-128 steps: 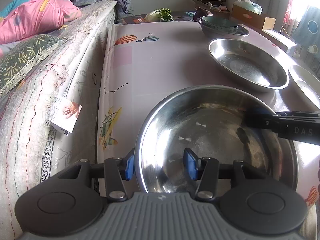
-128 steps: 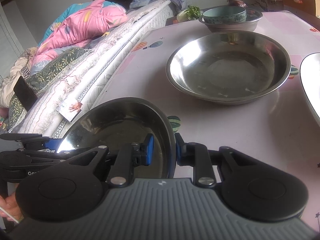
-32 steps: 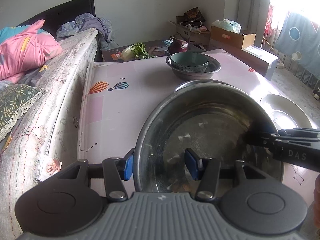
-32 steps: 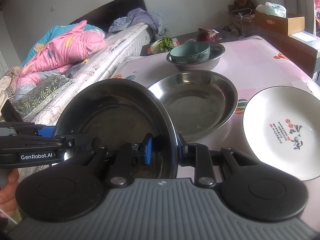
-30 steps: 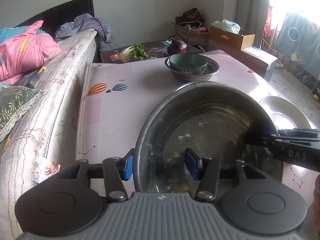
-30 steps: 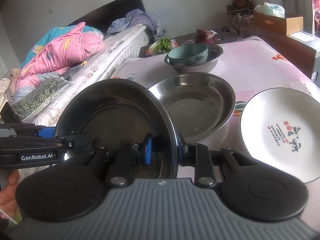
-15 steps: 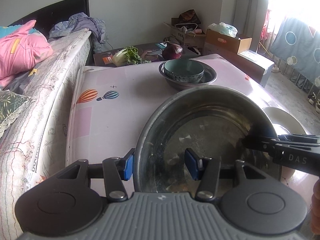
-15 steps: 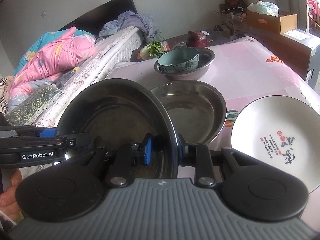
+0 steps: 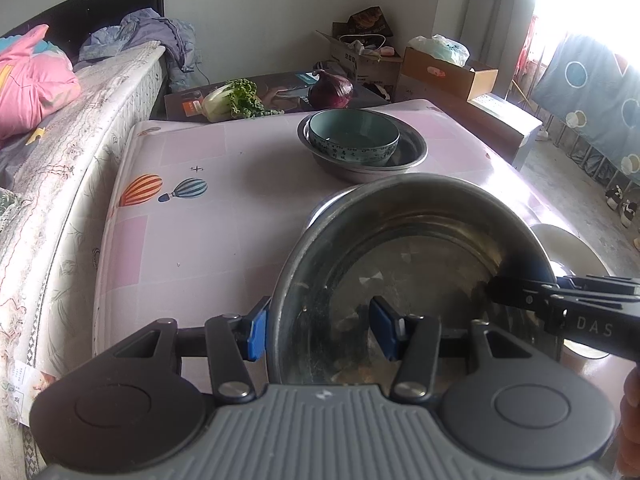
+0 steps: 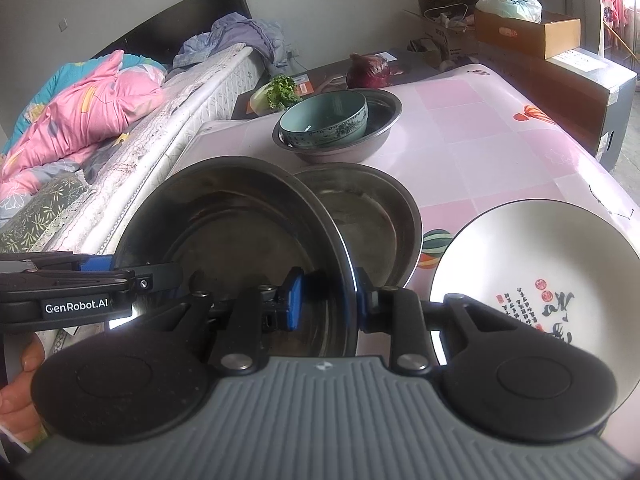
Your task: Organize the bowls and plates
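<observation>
Pink table (image 9: 208,240) with balloon pictures, beside a bed (image 9: 60,152). Big steel basin (image 9: 404,280) up in the air, near side, over a second steel basin (image 10: 372,216). White plate (image 10: 536,280) on the right. Teal bowl (image 9: 354,136) far off inside a steel bowl (image 9: 412,152). Left gripper (image 9: 318,328) clamped on the big basin's left rim, right gripper (image 10: 326,300) clamped on its right rim.

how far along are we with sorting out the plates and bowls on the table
Partly done. The teal bowl already sits nested in a steel basin at the far end. In hand: both the left gripper and right gripper carry a steel pan by its rim, above a second steel pan on the table. Left: setting it down, probably into that pan, and the white plate.
</observation>
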